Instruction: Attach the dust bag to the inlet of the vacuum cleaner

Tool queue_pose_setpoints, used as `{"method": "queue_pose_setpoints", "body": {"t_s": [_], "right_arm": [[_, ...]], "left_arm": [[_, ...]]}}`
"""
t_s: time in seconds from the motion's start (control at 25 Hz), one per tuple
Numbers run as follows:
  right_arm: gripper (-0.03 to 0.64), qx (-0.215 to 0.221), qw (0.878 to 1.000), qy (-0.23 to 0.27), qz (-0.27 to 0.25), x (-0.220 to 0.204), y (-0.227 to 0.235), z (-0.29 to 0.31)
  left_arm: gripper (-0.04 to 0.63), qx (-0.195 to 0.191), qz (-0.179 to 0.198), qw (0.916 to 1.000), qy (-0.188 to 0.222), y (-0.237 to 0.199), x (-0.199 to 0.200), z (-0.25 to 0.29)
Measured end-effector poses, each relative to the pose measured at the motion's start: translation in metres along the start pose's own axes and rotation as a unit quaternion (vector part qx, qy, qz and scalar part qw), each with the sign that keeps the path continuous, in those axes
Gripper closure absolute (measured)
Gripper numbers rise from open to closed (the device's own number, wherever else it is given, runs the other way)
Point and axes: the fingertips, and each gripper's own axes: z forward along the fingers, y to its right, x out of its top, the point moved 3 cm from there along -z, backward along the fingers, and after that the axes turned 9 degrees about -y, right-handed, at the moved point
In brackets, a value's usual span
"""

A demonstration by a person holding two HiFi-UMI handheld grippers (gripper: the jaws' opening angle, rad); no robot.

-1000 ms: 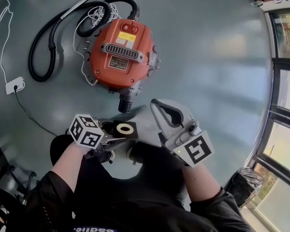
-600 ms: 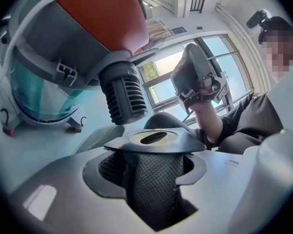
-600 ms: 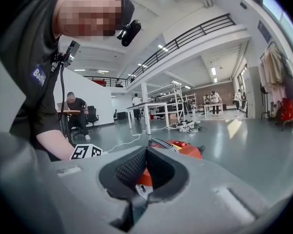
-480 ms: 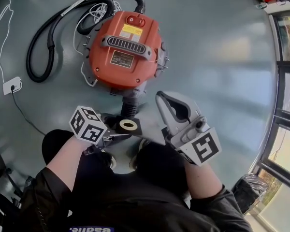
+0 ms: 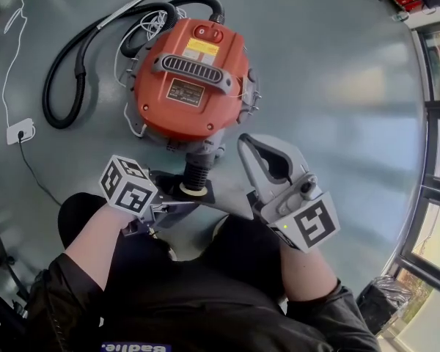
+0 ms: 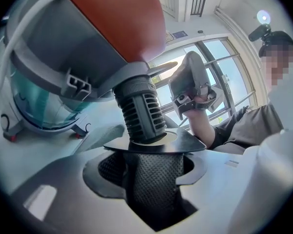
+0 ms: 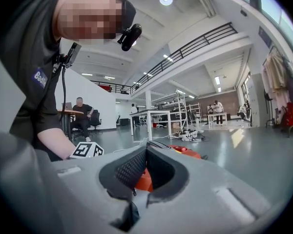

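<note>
The orange vacuum cleaner (image 5: 187, 79) stands on the grey floor, its ribbed dark inlet (image 5: 196, 169) pointing toward me. The dust bag's black collar (image 5: 202, 194) has a cream ring, and the inlet's end (image 6: 139, 113) sits in that ring. My left gripper (image 5: 169, 199) is shut on the collar's (image 6: 185, 143) left edge. My right gripper (image 5: 244, 145) is shut with nothing visible between its jaws; it stands just right of the inlet, apart from it. From the right gripper view (image 7: 141, 179), only a slice of the orange body (image 7: 185, 151) shows over the jaws. The bag's body is hidden.
A black hose (image 5: 70, 72) and white cable (image 5: 143, 24) curl at the vacuum's left. A wall plug block (image 5: 20, 130) lies farther left. Window frames (image 5: 436, 160) run along the right edge. Tables (image 7: 154, 115) and seated people stand far behind.
The collar, held a little short of the inlet a second ago, has come onto the inlet's end. Both grippers have sunk toward the vacuum, and the right one has rolled slightly.
</note>
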Motion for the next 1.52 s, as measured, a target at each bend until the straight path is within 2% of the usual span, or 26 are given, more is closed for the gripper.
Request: {"method": "queue_pose_setpoints", "body": {"t_s": [0.12,0.36,0.4,0.72,1.16,1.52], "right_arm": [[0.623,0.009,1.0,0.007,-0.01,0.002,-0.003,0.002],[0.62,0.008,1.0,-0.009,-0.024,-0.002,0.01,0.007],[0.592,0.01,1.0,-0.011,-0.027,-0.002,0.013,0.008],[0.528,0.018,0.998,-0.035,-0.059,-0.009,0.034,0.031],[0.491,0.031,0.992,-0.065,-0.108,-0.013,0.05,0.08],[0.472,0.083,0.975,-0.092,-0.186,-0.017,0.051,0.109]], "left_arm": [[0.333,-0.014,-0.017,0.9998,-0.002,-0.002,0.002,0.0],[0.331,-0.028,-0.052,0.998,-0.022,-0.001,0.001,-0.001],[0.331,-0.029,-0.056,0.9977,-0.025,0.0,0.001,-0.001],[0.33,-0.036,-0.064,0.9965,-0.042,-0.001,0.004,-0.005],[0.33,-0.044,-0.077,0.9948,-0.05,0.003,0.002,-0.006],[0.324,-0.057,-0.081,0.9926,-0.07,0.004,0.004,-0.007]]}}
